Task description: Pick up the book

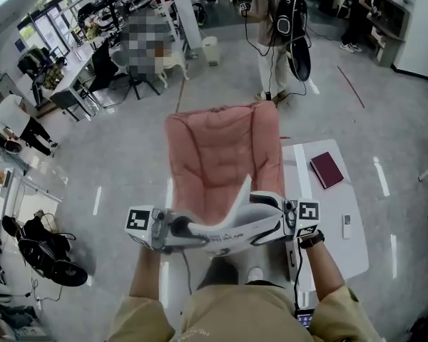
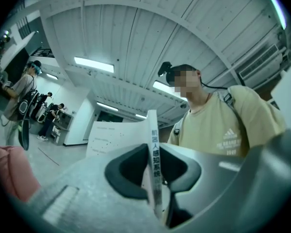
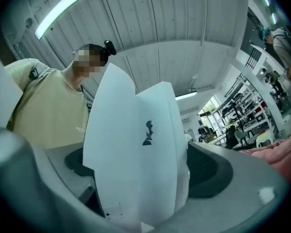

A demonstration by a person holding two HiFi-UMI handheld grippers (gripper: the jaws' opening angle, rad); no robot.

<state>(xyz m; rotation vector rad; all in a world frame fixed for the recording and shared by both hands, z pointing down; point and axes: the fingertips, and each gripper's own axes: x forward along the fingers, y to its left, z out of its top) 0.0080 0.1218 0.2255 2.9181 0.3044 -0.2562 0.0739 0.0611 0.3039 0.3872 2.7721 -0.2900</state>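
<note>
A white book (image 1: 232, 218) hangs in the air in front of my chest, gripped from both sides. My left gripper (image 1: 197, 229) is shut on its spine end; in the left gripper view the spine with printed characters (image 2: 154, 165) stands upright between the dark pads of the left gripper (image 2: 155, 171). My right gripper (image 1: 262, 221) is shut on the other side, where the white cover and fanned pages (image 3: 136, 149) fill the gap between the jaws of the right gripper (image 3: 140, 176). Both grippers point slightly upward, toward me.
A pink padded armchair (image 1: 221, 152) stands just ahead, below the book. A white table (image 1: 357, 251) to the right carries a dark red book (image 1: 327, 169) and a small white device (image 1: 347, 224). A person with a backpack (image 1: 277, 27) stands farther back.
</note>
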